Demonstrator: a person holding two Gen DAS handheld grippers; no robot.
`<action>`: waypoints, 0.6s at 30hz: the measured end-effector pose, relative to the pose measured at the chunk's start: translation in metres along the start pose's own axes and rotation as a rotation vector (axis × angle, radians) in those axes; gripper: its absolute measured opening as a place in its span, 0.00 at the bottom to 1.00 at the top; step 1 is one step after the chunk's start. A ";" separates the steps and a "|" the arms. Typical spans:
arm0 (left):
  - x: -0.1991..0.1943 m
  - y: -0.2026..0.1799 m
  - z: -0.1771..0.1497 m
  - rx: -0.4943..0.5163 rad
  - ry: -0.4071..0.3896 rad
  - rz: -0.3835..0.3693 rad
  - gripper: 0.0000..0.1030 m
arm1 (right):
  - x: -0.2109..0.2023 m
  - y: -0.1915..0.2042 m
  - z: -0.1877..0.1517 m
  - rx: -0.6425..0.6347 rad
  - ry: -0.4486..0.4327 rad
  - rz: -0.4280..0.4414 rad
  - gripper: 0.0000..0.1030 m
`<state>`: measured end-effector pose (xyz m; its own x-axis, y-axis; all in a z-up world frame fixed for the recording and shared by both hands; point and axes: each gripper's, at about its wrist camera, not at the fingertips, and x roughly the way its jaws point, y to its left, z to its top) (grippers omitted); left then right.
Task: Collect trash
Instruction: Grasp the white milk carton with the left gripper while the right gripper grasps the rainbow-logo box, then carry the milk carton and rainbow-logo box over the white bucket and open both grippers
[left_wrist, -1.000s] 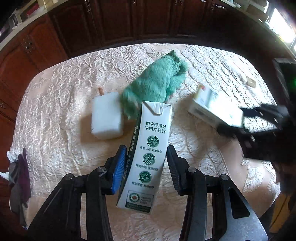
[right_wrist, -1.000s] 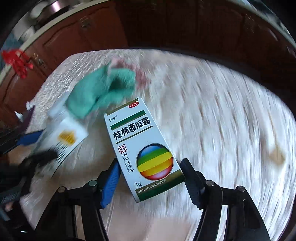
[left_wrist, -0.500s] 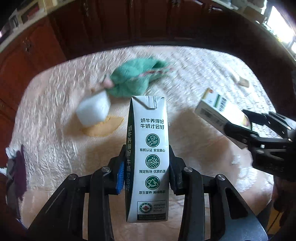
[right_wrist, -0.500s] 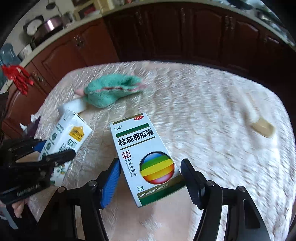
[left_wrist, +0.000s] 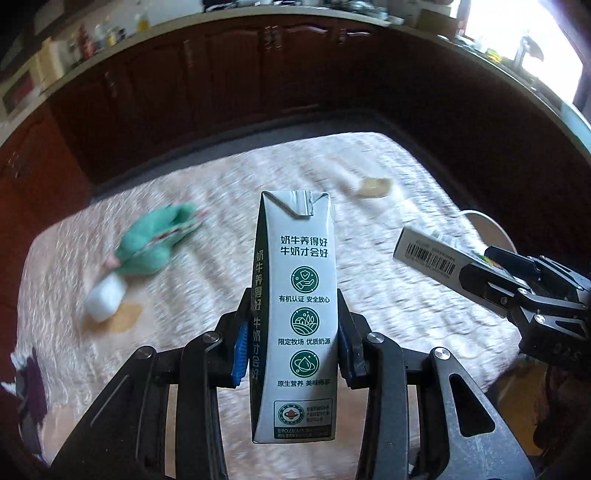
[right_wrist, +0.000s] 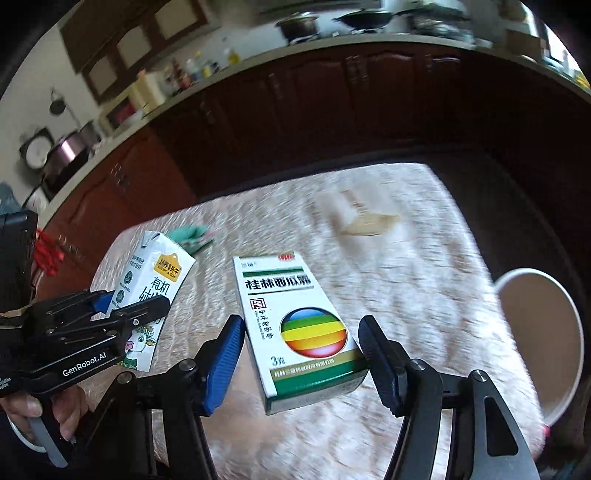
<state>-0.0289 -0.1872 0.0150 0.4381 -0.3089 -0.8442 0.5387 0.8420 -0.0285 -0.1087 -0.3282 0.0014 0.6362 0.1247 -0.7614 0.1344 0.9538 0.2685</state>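
Bedspread (left_wrist: 424, 302) behind, milk carton (left_wrist: 295, 317) between fingers (left_wrist: 239, 345)

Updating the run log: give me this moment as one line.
left gripper: shut on milk carton, lifted | right gripper: holding medicine box, lifted | white bin: right of table | cloth: on table

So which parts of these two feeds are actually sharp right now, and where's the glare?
Left wrist view: milk carton in the left gripper is sharp, table and green cloth motion-smeared, window top right blown out. Right wrist view: medicine box crisp, tablecloth streaked, fisheye bends the counter.
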 end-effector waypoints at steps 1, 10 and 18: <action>-0.001 -0.005 0.001 0.010 -0.005 -0.005 0.35 | -0.010 -0.008 -0.001 0.014 -0.009 -0.007 0.60; 0.005 -0.067 0.013 0.094 -0.004 -0.045 0.35 | -0.042 -0.065 -0.022 0.108 -0.015 -0.070 0.56; 0.008 -0.094 0.020 0.132 -0.003 -0.054 0.35 | -0.070 -0.095 -0.033 0.178 -0.061 -0.072 0.55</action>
<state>-0.0612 -0.2775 0.0216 0.4078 -0.3533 -0.8420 0.6514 0.7587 -0.0029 -0.1910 -0.4187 0.0101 0.6646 0.0361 -0.7463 0.3099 0.8955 0.3193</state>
